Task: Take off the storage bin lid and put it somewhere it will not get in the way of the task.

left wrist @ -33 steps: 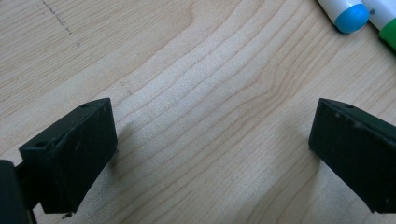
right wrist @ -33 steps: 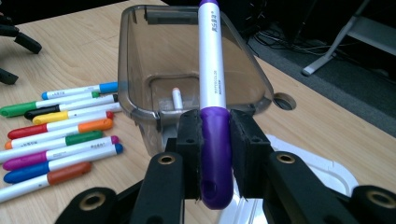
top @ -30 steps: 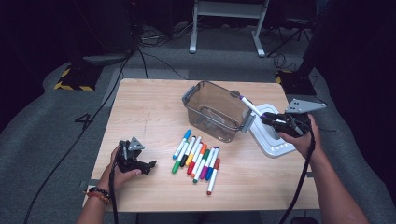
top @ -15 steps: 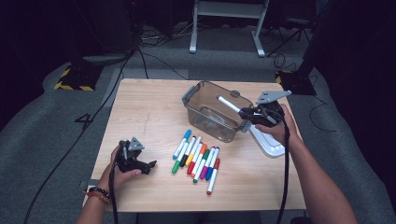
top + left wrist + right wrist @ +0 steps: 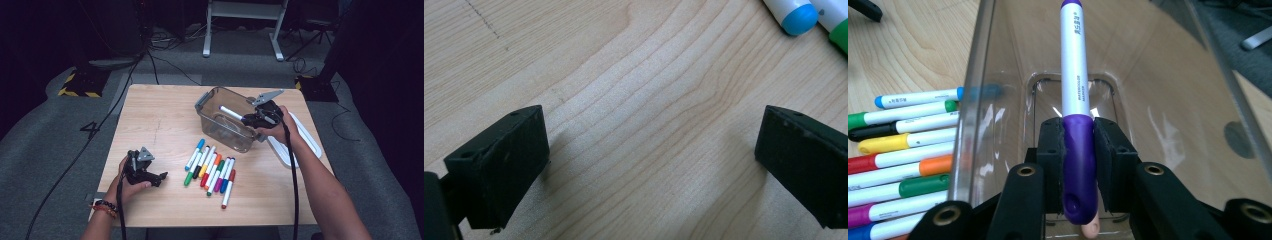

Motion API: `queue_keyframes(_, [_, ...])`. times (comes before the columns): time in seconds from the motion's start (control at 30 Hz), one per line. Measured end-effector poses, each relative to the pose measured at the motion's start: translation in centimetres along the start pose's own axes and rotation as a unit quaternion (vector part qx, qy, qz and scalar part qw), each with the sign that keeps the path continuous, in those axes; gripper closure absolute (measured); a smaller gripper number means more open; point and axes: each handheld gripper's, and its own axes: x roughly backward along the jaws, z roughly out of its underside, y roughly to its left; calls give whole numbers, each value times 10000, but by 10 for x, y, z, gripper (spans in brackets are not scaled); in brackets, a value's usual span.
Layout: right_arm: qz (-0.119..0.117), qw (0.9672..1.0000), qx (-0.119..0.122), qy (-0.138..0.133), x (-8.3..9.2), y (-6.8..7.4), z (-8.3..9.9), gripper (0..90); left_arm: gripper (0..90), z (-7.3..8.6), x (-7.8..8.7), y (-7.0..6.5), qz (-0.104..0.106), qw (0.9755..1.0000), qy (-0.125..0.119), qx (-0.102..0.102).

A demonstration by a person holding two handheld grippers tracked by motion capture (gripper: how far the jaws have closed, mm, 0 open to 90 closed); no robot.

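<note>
My right gripper [image 5: 248,119] [image 5: 1079,150] is shut on the purple cap end of a white-barrelled purple marker [image 5: 230,112] [image 5: 1075,70]. It holds the marker over the clear plastic bin [image 5: 235,141] [image 5: 1173,100], barrel pointing across the bin's inside. Several coloured markers [image 5: 210,170] [image 5: 903,145] lie in a row on the wooden table, in front of the bin. At the front left my left gripper [image 5: 161,177] [image 5: 649,165] rests on the table, open, with only bare wood between its jaws. A blue-capped marker [image 5: 796,15] lies just ahead of it.
A white lid [image 5: 302,145] lies right of the bin, under my right forearm. Bare wood [image 5: 150,120] stretches left of the bin. A small peach-coloured tip [image 5: 1090,231] peeks out below the held marker. Cables and a stand sit on the floor beyond the table.
My right gripper has carried the purple marker leftward and slightly down, from above the white lid to over the bin. The left gripper has stayed put.
</note>
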Motion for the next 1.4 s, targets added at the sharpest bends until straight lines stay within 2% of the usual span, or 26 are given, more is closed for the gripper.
queue_keyframes(0.1, [-68, 9998, 23, 184, -11, -3, -3, 754, 11, 0, 0, 0, 10, 10000, 7, 13])
queue_keyframes(0.53, [-313, 9969, 145, 705, -40, 0, -13, 753, 11, 0, 0, 0, 7, 10000, 13, 12])
queue_keyframes(0.8, [-390, 9923, 87, 1170, -52, -4, -12, 753, 11, 0, 0, 0, 7, 10000, 11, 15])
queue_keyframes(0.9, [-330, 9904, 63, 1343, -56, -5, -10, 750, 11, 0, 0, 0, 7, 10000, 13, 11])
queue_keyframes(1.07, [-217, 9914, 84, 1291, -54, -5, -11, 693, 11, 0, 0, 0, 7, 10000, 12, 11])
queue_keyframes(1.2, [-117, 9927, -62, 1197, -49, -7, -10, 614, 11, 0, 0, 0, 6, 10000, 13, 10])
queue_keyframes(1.33, [-9, 9954, -240, 925, -38, -13, -7, 521, 11, 0, 0, 0, 10, 10000, 9, 13])
queue_keyframes(1.4, [-4, 9971, -314, 694, -29, -14, -6, 468, 11, 0, 0, 0, 10, 10000, 11, 10])
